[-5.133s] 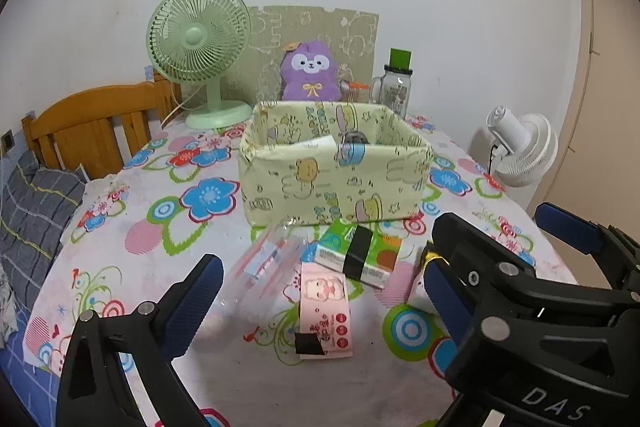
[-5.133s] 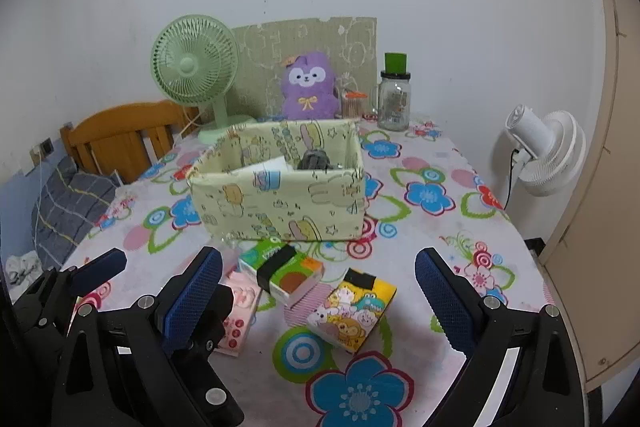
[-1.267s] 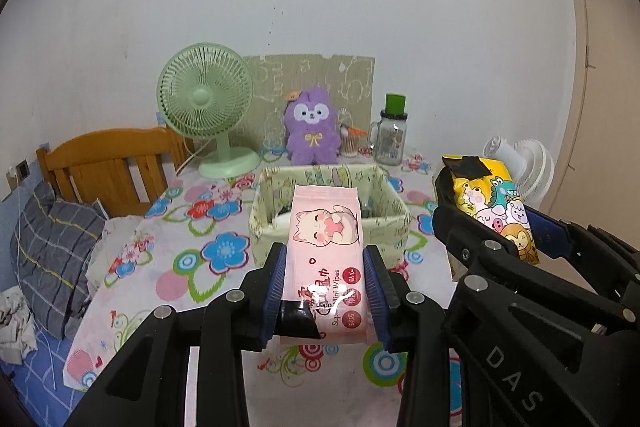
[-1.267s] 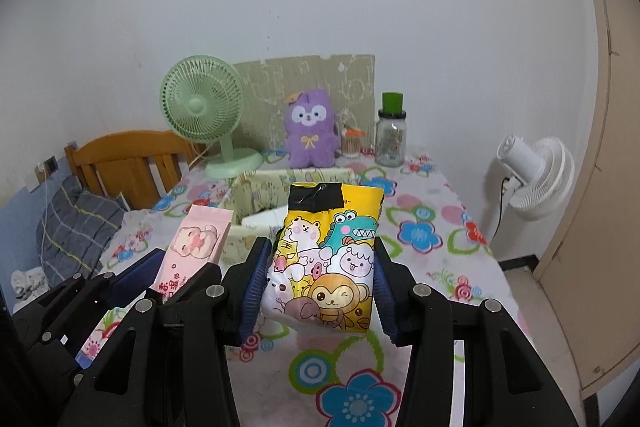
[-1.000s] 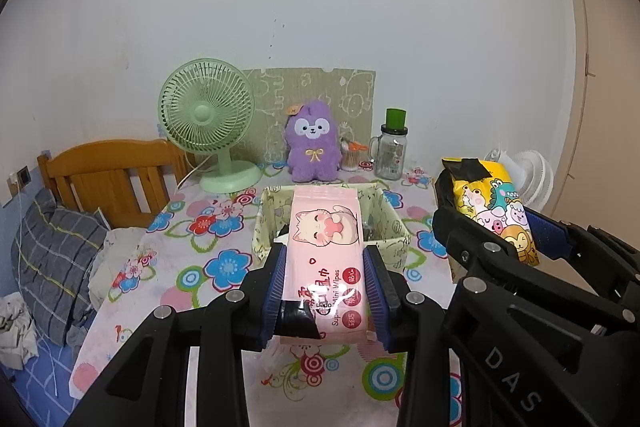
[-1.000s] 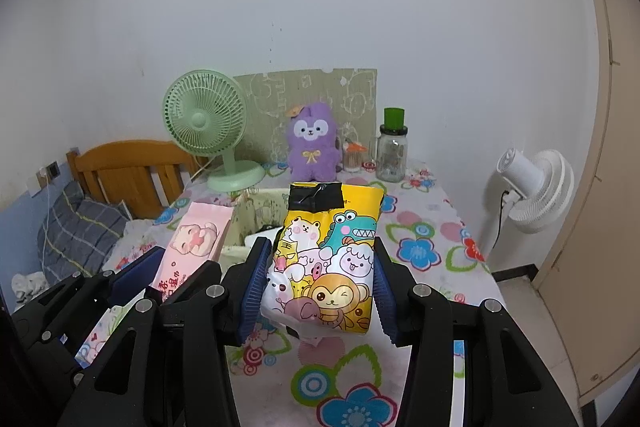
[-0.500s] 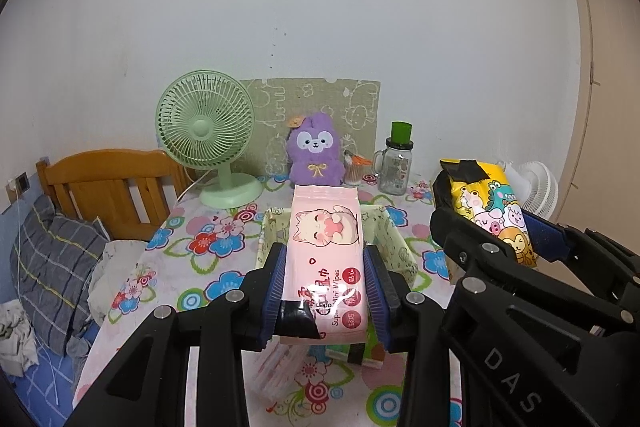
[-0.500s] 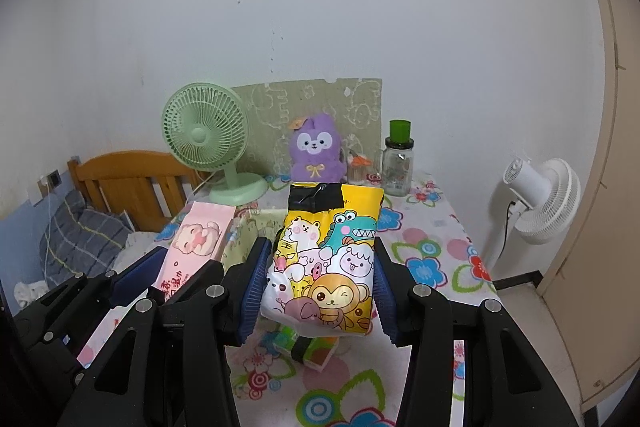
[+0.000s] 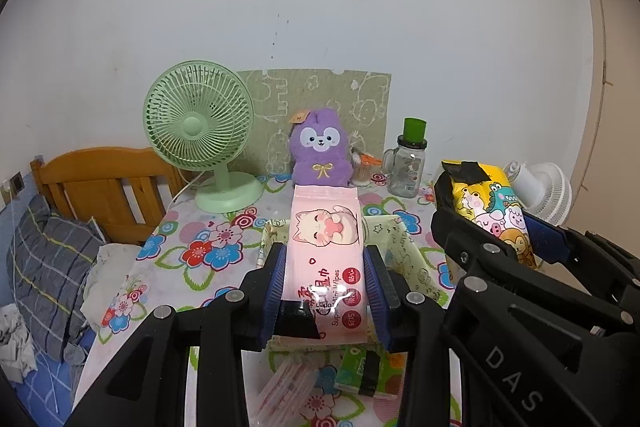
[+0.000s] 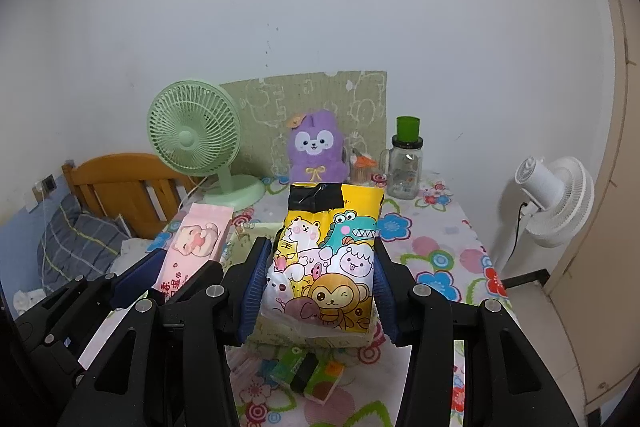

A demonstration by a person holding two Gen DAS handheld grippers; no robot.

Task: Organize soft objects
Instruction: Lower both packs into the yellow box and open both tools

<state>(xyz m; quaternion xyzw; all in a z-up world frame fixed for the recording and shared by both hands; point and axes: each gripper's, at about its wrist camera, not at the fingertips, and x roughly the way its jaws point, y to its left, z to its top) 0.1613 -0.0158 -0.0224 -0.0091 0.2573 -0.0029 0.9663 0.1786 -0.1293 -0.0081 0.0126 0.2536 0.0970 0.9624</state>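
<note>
**Holding two soft packs above the box**

Clamping from both sides, the left gripper (image 9: pixel 325 281) has its fingers closed on a pink wipes pack (image 9: pixel 326 255), which stands upright between the pads. The right gripper (image 10: pixel 318 287) pinches a yellow cartoon pack (image 10: pixel 324 267) the same way. Beyond and below both sets of fingertips sits the pale yellow fabric box (image 9: pixel 404 247) on the flowered tablecloth (image 9: pixel 208 247). Beneath the fingers, a green tissue pack (image 10: pixel 306 373) lies on the cloth.
</note>
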